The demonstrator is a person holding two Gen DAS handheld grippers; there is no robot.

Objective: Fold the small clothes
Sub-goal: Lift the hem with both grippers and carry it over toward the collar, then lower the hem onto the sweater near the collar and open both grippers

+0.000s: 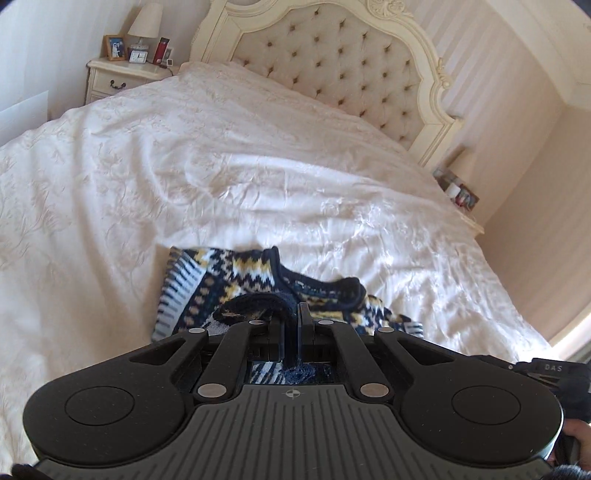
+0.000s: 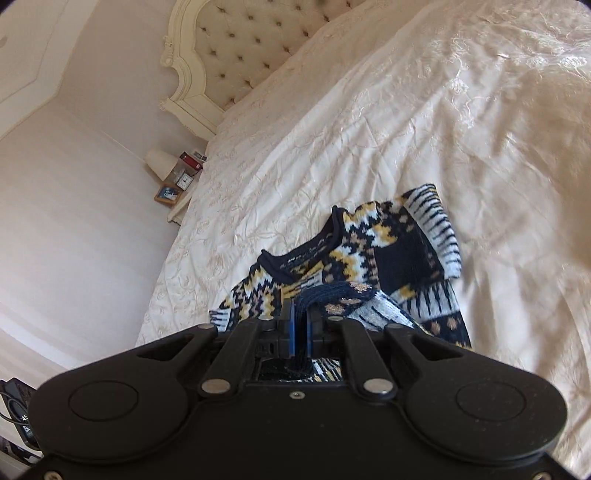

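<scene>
The bed (image 1: pixel 258 155) fills most of what you see, spread with a cream embroidered cover (image 2: pixel 406 129) that is creased and rumpled all over. At its head stands a tufted, button-studded headboard (image 1: pixel 332 62) in a carved cream frame. Beside the head of the bed you have a small cream nightstand (image 1: pixel 122 79) carrying a lamp (image 1: pixel 146 22) with a pale shade, a framed photo (image 1: pixel 115 47), a little clock (image 1: pixel 138 56) and a red object (image 1: pixel 161 50) too small to identify.

The task's thing, a small knitted sweater (image 1: pixel 236 280) patterned in navy, white and yellow, lies on the cover near the foot end of the bed, just ahead of both tools. Its navy-trimmed neckline (image 2: pixel 295 266) faces the headboard, and one striped sleeve (image 2: pixel 439 229) sticks out to the side in the right wrist view. The near edge of the knit is drawn up off the cover into a raised fold.

Your left tongs (image 1: pixel 291 314) are clenched on the sweater's dark ribbed hem, which bunches between the pads. Your right tongs (image 2: pixel 300 314) are likewise clamped on that navy edge, the knit pinched between blue-lined pads. At the right edge of the left wrist view, part of your right hand (image 1: pixel 576 435) shows.
</scene>
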